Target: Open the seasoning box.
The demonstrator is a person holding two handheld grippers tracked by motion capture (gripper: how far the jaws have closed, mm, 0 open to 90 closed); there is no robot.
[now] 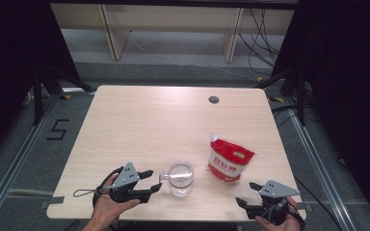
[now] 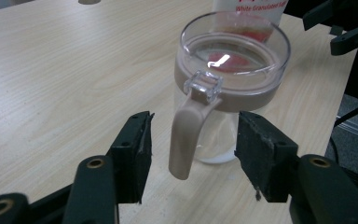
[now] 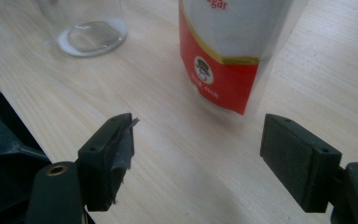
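A clear glass jar (image 1: pixel 181 178) with a beige lid and a beige handle (image 2: pixel 189 135) stands near the table's front edge. In the left gripper view the lid (image 2: pixel 235 60) is on and the handle hangs between the two jaws without touching either pad. My left gripper (image 1: pixel 151 183) is open just left of the jar. A red and white pouch of sugar (image 1: pixel 229 162) with a spout stands right of the jar, and its lower part (image 3: pixel 223 56) rises ahead of the right jaws. My right gripper (image 1: pixel 249 193) is open near the front right corner, short of the pouch.
The light wooden table (image 1: pixel 164 120) has a round cable hole (image 1: pixel 214 99) at the far right. Its front edge runs close under both hands. The jar's base (image 3: pixel 91 35) stands at the upper left of the right gripper view.
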